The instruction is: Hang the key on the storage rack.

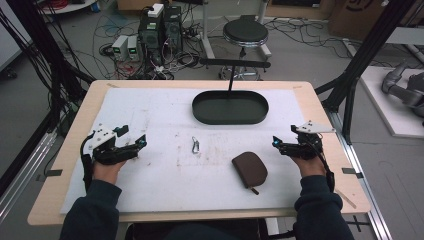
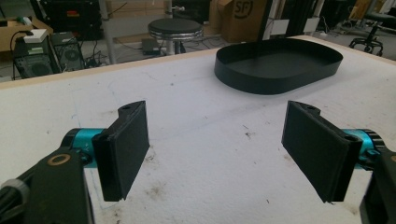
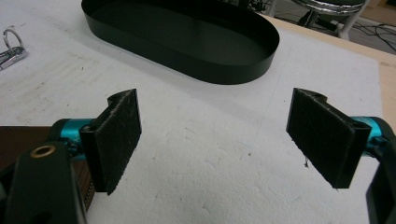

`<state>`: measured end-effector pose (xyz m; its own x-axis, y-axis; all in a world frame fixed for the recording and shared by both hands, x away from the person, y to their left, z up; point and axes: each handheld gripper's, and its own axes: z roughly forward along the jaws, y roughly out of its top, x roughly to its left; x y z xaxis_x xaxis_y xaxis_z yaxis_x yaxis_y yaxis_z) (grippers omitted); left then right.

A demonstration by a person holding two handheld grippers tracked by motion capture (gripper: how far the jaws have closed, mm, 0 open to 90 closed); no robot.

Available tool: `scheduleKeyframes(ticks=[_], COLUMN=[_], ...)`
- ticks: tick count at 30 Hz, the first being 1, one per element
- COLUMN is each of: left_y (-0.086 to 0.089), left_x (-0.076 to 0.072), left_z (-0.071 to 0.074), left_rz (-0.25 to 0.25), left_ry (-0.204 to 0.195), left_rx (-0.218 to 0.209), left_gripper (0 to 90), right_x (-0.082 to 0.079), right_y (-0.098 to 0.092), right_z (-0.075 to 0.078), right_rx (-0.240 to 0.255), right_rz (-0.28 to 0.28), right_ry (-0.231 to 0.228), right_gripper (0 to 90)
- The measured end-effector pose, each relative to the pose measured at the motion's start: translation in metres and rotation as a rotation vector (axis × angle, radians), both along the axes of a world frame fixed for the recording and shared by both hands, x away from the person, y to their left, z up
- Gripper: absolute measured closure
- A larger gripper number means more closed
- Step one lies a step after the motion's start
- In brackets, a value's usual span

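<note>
Both claws gaping, nothing held

My right gripper [image 1: 276,143] may shove the brown pouch [image 1: 250,168] beside it; left gripper [image 1: 141,143] idle

text: "SF" | on: brown cardboard box [image 2: 243,14] | where: floor beyond the table's far edge

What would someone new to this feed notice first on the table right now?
Probably the black oval tray at the far middle of the white mat, empty as far as the views show. Next, the two small things lying loose nearer the person: a metal clip at the centre and a brown pouch to its right. Both grippers, left and right, sit open at the mat's sides, holding nothing.
</note>
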<state>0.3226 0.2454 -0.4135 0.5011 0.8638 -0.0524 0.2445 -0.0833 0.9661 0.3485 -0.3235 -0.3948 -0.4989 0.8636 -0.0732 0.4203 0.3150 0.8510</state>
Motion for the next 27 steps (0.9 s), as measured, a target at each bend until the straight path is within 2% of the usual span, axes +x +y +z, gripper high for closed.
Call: scheduleKeyframes(ticks=[27], left_y=[0.0018], left_x=[-0.0007], left_z=[0.0004], left_rz=[0.004], left_ry=[-0.005], left_rx=[0.001], left_gripper=[23.0], right_x=[-0.0011], right_y=[0.0011], right_z=[0.0004], right_rx=[-0.002], right_rz=[-0.002], right_ry=[0.000], right_gripper=[18.1])
